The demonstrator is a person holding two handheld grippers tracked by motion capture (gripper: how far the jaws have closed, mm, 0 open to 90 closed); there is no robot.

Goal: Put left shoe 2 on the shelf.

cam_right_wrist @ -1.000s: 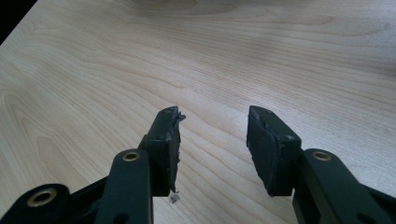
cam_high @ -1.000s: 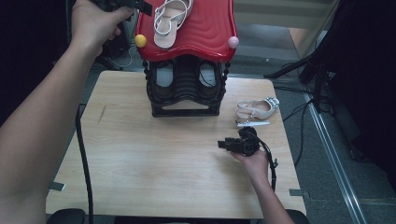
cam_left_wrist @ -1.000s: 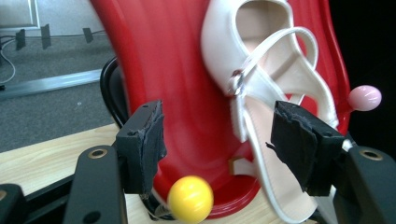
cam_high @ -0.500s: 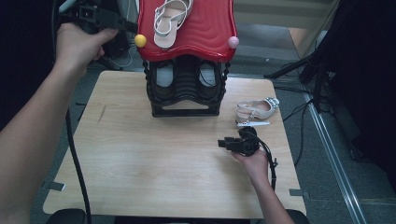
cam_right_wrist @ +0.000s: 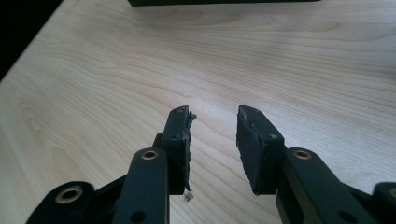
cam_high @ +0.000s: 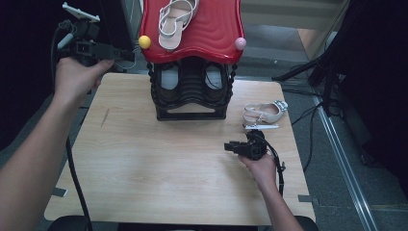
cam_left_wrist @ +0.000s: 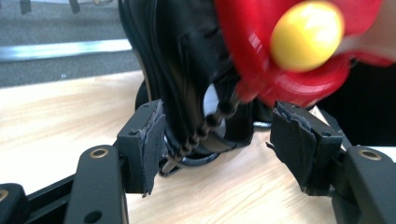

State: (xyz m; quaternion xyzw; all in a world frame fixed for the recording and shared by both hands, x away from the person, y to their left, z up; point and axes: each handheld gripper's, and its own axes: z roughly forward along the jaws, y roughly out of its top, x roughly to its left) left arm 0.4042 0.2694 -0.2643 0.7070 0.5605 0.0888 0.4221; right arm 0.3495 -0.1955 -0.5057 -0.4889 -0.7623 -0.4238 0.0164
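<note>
- The left tool point(cam_high: 126, 54) is held off the counter's point(cam_high: 144, 159) far left corner, just beside the yellow knob point(cam_high: 144, 42) of the red top shelf point(cam_high: 211, 33); its jaws are spread wide with nothing clamped, and the black shoe rack point(cam_left_wrist: 187, 70) is framed between them.
- A beige sandal point(cam_high: 175, 19) is seen lying on that red shelf.
- The right tool point(cam_high: 229, 146) is rested low over bare wood, its jaws just narrowed, nothing between them.
- A second sandal point(cam_high: 262, 113) is seen on the counter, just beyond the right tool, beside the rack.
</note>
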